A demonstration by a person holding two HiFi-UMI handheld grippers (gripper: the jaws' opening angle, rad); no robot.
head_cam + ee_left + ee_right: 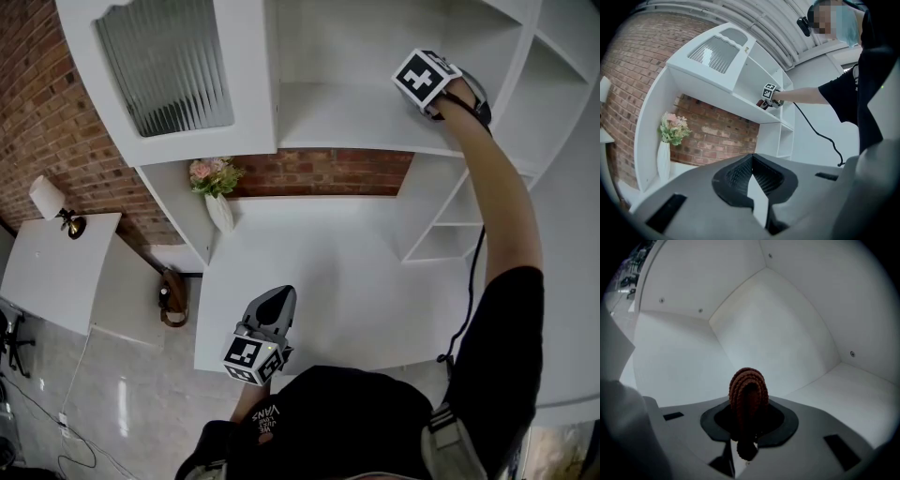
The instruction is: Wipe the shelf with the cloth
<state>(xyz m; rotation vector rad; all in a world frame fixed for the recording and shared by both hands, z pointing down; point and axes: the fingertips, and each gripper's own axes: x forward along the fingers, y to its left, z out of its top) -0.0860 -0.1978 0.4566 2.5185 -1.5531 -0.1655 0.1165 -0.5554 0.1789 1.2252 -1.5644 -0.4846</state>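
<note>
Your right gripper [748,430] pinched the reddish-brown knitted cloth [748,389] over the white shelf [349,120]; your left gripper [751,183] hung above the white desk [375,272], jaws together, empty.

Cloth [748,390] seemingly on the shelf [347,122], vase [221,214] below left

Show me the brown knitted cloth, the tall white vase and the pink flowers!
brown knitted cloth [748,386]: right gripper view, on its rounded folded top.
tall white vase [219,212]: head view, on the middle of its body.
pink flowers [213,174]: head view, on the blooms above the vase.
</note>
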